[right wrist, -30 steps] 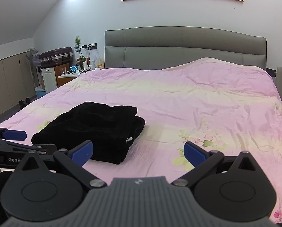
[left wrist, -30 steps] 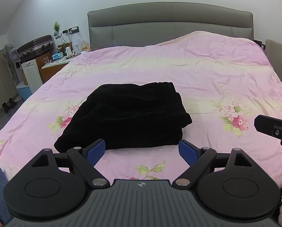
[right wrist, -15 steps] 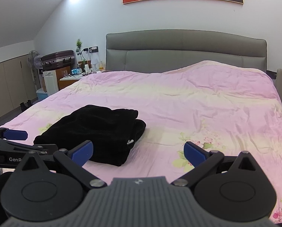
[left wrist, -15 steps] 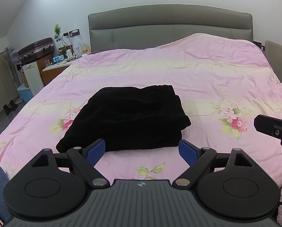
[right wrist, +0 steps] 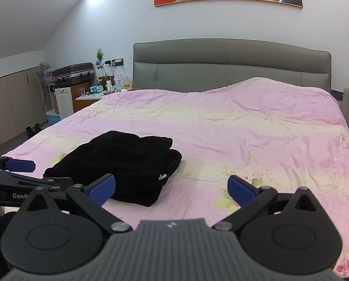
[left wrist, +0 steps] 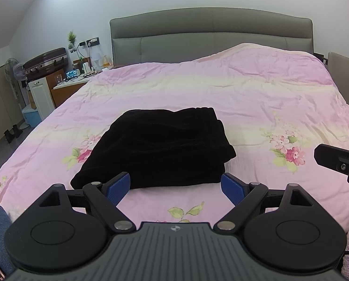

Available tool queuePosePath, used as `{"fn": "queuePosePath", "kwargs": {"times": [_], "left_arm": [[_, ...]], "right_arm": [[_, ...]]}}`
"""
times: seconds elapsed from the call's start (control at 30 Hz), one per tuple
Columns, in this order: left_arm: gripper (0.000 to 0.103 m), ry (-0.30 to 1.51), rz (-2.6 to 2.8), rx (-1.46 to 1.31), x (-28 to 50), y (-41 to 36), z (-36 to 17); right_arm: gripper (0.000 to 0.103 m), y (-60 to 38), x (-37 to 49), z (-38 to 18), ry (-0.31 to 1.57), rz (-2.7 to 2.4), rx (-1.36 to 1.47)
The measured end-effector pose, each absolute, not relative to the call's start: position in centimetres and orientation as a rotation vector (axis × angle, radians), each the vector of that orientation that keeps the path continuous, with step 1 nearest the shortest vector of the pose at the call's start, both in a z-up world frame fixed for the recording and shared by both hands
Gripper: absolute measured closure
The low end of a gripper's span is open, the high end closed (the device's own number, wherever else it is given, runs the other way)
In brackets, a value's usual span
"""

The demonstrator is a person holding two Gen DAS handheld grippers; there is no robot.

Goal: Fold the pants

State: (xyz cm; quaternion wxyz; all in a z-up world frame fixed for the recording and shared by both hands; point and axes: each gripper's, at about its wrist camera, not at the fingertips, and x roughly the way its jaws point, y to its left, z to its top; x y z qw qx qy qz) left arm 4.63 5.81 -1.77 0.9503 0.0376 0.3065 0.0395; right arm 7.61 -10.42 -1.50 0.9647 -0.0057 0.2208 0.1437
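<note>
The black pants (left wrist: 158, 149) lie folded into a thick rectangular stack on the pink floral bedspread (left wrist: 221, 93), near the bed's front edge. My left gripper (left wrist: 175, 187) is open and empty, just in front of the stack, apart from it. My right gripper (right wrist: 172, 186) is open and empty, to the right of the stack and in front of it; the pants show in the right wrist view (right wrist: 118, 159) at lower left. The right gripper's finger shows at the right edge of the left wrist view (left wrist: 338, 161).
A grey padded headboard (left wrist: 209, 37) stands at the back. A bedside table (left wrist: 73, 84) with small items, a white cabinet (left wrist: 42, 93), a suitcase (left wrist: 47, 59) and a fan (left wrist: 12, 70) stand at the left of the bed. A beige chair (left wrist: 343, 75) is at the right.
Both grippers have drawn back and tilted up a little, so the pants sit slightly farther away in both views. The pants have not moved. Both grippers stay open.
</note>
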Motion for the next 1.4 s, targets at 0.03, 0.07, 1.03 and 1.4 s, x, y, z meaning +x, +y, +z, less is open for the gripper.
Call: {"fn": "queuePosePath", "kwargs": {"times": [0.03, 0.07, 1.03, 1.4], "left_arm": [[0.001, 0.623, 0.079, 0.077, 4.62, 5.82, -1.76], [0.001, 0.623, 0.079, 0.078, 4.56, 5.83, -1.72], [0.001, 0.597, 0.059, 0.102, 4.05, 5.69, -0.87], [0.001, 0.6, 0.051, 0.103, 4.23, 6.09, -0.95]], "right_arm": [[0.005, -10.43, 7.58, -1.49, 0.446, 0.291, -0.013], [0.005, -10.43, 7.56, -1.47, 0.446, 0.291, -0.014], [0.005, -10.15, 7.34, -1.07, 0.474, 0.284, -0.025], [0.005, -10.16, 7.39, -0.98, 0.478, 0.288, -0.03]]}}
